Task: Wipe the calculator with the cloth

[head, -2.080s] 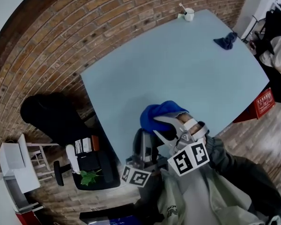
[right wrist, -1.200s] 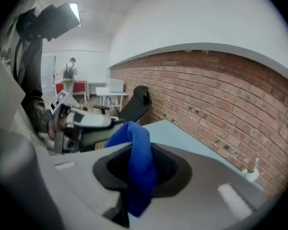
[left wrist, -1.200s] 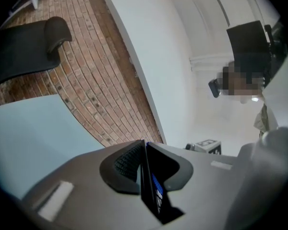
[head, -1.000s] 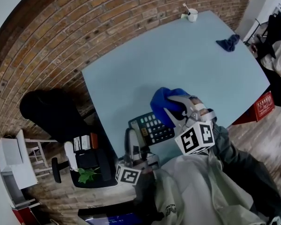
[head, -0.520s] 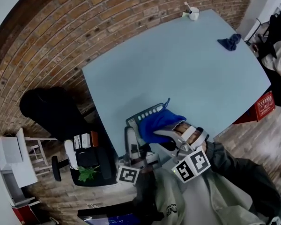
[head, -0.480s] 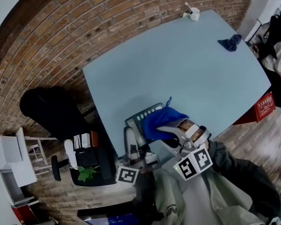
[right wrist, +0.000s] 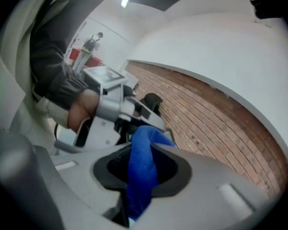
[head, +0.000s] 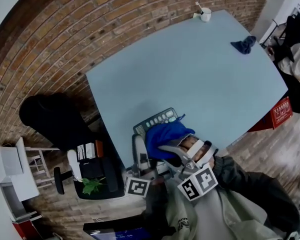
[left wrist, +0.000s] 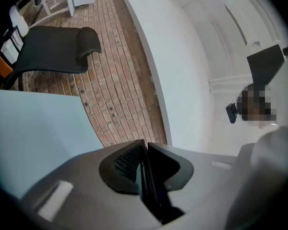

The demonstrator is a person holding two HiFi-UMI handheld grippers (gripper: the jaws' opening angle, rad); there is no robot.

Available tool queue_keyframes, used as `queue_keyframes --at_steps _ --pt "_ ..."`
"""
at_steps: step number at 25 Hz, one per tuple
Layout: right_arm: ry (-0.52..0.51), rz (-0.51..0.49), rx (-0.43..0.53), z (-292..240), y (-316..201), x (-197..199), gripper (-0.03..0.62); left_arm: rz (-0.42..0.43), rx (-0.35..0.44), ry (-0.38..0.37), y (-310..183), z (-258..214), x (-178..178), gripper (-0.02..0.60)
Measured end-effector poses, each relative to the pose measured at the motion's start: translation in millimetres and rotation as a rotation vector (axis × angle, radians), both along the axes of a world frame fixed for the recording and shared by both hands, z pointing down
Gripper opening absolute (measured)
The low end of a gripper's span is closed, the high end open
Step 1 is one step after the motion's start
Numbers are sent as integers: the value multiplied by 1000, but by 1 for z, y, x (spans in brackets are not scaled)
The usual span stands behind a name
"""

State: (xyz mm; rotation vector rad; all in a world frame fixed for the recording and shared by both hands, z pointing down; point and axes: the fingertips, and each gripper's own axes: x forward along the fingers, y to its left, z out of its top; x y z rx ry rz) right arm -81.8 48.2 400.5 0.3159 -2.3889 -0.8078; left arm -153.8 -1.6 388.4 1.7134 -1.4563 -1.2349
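The dark calculator [head: 158,120] is held up over the near edge of the light-blue table [head: 190,74]. Only its top rows of keys show. A blue cloth [head: 165,135] lies over its lower part. My right gripper [head: 166,145] is shut on that cloth, which bunches up between its jaws [right wrist: 141,169]. My left gripper [head: 138,144] is at the calculator's left side, shut on its thin dark edge [left wrist: 148,186]. In the right gripper view the left gripper [right wrist: 110,110] and the hand that holds it are just behind the cloth.
A second blue cloth [head: 242,44] lies at the table's far right and a white cup [head: 204,15] at its far corner. A brick wall runs along the left. A black chair [head: 50,119] and a small plant [head: 92,186] stand left of the table, a red box [head: 282,111] at its right.
My right gripper has dragged the cloth from the calculator's upper right corner down and left across its keys. The left gripper has kept nearly still with the calculator.
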Motion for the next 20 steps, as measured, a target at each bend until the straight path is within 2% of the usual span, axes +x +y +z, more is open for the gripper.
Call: queue_keyframes --at_steps 2,4,9,12,16,18,20 --pt "-23 -37 -13 -2 11 -9 78 8 2 18 1 1 0 44" --pt "-32 -31 -29 -1 6 -4 78 -5 11 34 4 0 -6 44" --pt "-58 121 -35 1 -37 42 78 -55 30 61 9 -5 -30 48" --pt "-44 107 30 3 -33 50 78 -55 31 82 8 -4 -30 48" --pt "-17 29 112 9 -5 36 78 -44 22 143 4 3 -20 48" --pt "1 -34 195 11 10 26 78 -37 29 185 4 4 -17 48" --pt "20 -81 322 10 18 20 78 -31 40 231 3 4 -15 48"
